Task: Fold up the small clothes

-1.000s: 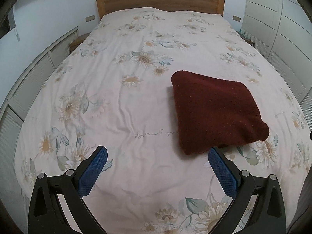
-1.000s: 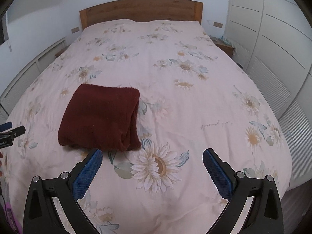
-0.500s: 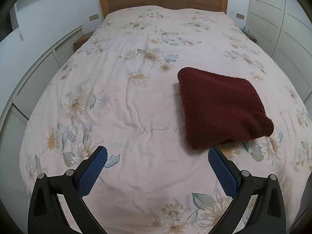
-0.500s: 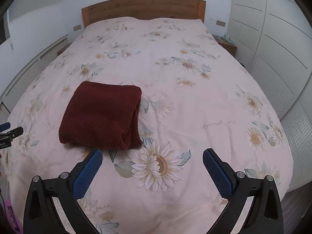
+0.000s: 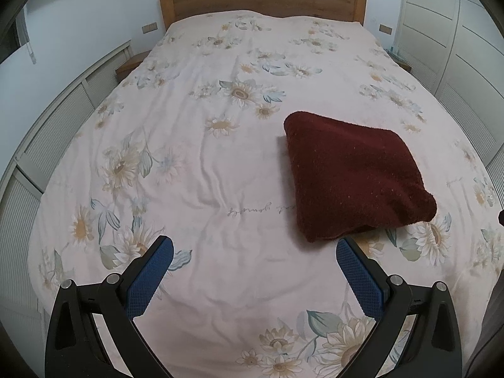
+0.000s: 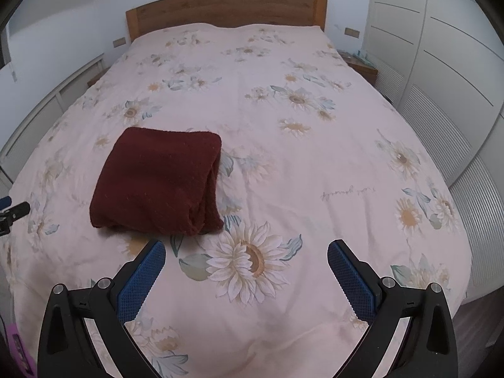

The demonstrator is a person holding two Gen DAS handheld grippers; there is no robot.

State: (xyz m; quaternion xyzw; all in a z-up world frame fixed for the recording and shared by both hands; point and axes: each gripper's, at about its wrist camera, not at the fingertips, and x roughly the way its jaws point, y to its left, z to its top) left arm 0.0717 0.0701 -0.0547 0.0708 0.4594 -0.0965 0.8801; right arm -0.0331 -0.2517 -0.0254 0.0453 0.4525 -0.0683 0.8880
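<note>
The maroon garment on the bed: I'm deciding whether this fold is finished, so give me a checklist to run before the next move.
1. Maroon garment folded into a compact rectangle: ok.
2. Layers stacked neatly at its side edge, no sleeve or corner sticking out: ok in both views; the underside cannot be seen.
3. Garment lying flat on the floral bedspread, away from the bed's edges: ok.
4. Left gripper open, nothing between its fingers, clear of the garment: ok.
5. Right gripper open, empty, clear of the garment: ok.
6. Other clothes waiting to be folded: cannot tell; none shows on the bed.
</note>
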